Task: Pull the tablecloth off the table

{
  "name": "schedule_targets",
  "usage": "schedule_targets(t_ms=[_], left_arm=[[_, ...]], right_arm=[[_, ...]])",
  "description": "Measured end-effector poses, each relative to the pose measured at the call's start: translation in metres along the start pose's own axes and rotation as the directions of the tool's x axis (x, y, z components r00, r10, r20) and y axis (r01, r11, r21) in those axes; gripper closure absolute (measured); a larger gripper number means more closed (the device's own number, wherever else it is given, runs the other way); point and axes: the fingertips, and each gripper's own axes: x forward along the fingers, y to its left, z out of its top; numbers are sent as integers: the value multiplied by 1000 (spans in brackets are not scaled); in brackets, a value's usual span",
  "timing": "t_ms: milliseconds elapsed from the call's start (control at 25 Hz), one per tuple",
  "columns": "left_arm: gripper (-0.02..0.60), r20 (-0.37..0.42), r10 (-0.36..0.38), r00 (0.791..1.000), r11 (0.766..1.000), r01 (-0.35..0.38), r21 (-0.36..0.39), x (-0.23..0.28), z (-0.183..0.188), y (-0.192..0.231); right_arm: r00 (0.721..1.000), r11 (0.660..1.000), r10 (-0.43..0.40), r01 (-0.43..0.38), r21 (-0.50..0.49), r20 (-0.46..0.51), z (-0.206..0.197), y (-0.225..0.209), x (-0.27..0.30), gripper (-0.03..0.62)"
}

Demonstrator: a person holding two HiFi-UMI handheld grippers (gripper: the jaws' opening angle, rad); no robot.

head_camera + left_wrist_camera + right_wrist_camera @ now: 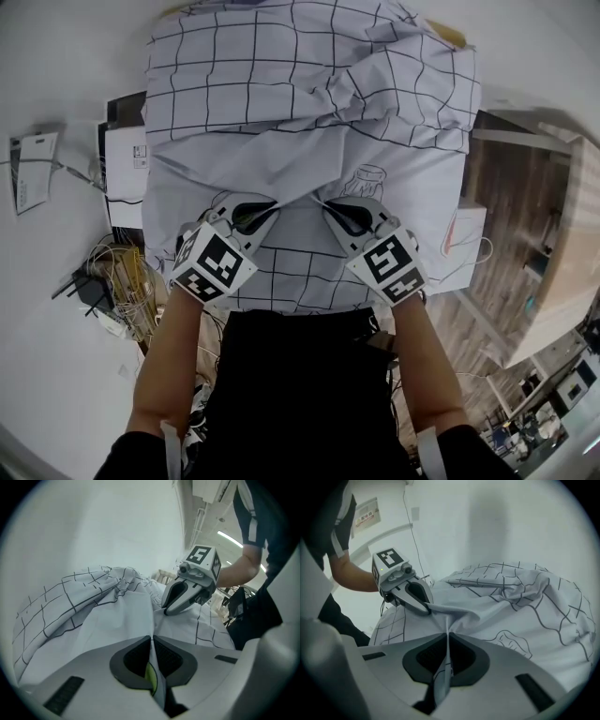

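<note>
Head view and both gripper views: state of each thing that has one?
tablecloth: on the table, crumpled and bunched toward the far side, pinched at two folds on the near side
left gripper: shut on a fold of the tablecloth
right gripper: shut on a fold of the tablecloth

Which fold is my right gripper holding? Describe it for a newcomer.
Start at the big white tablecloth with black grid lines. On its smoother near part, the right gripper pinches a raised ridge; unlike the fold in the left gripper, it lies right next to a drawn jar outline.
</note>
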Motion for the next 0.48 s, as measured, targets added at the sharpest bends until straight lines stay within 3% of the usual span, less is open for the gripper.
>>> schedule_targets(t_ms=[160, 480], left_arm=[[562, 81, -7, 997, 998, 12, -58, -16, 15, 0], [563, 179, 18, 984, 998, -8, -55, -55, 56, -8]], right_arm=[[998, 1000, -4, 4, -9, 64, 19, 4, -17, 568], [988, 997, -75, 75, 2, 137, 55, 12, -57, 569]])
